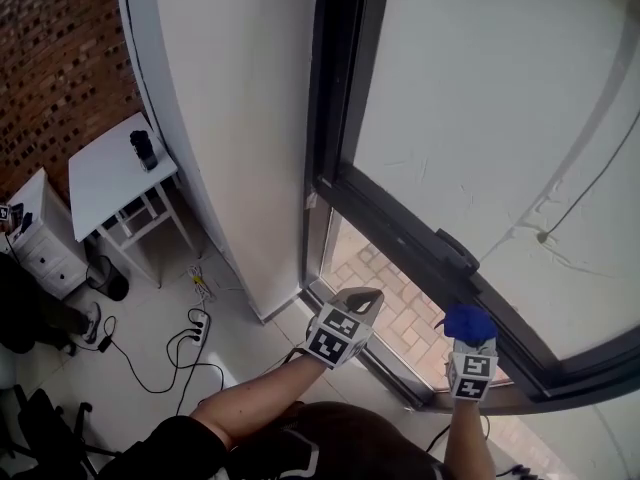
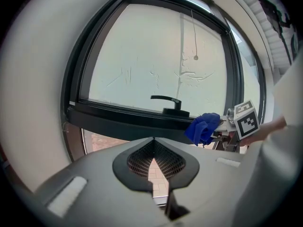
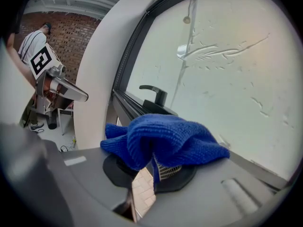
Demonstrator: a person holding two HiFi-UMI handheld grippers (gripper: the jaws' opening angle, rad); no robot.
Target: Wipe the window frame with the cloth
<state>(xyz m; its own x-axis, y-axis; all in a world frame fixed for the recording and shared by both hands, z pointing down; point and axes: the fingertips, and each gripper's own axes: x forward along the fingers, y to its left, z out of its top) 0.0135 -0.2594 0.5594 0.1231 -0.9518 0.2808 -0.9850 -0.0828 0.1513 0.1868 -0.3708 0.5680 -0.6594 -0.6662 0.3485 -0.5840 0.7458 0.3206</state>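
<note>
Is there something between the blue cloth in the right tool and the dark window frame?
Nothing visible. The blue cloth, shut in the right tool, sits right at the window frame; the handle stands farther along the frame.

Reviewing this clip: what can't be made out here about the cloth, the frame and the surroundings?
1. Contact between blue cloth and window frame: head view, the cloth itself covers it.
2. Jaw tips of the right gripper: right gripper view, cloth drapes over them.
3. Frame's right end: cut off by head view's edge.
4. Dark object on the white table: too small.
</note>
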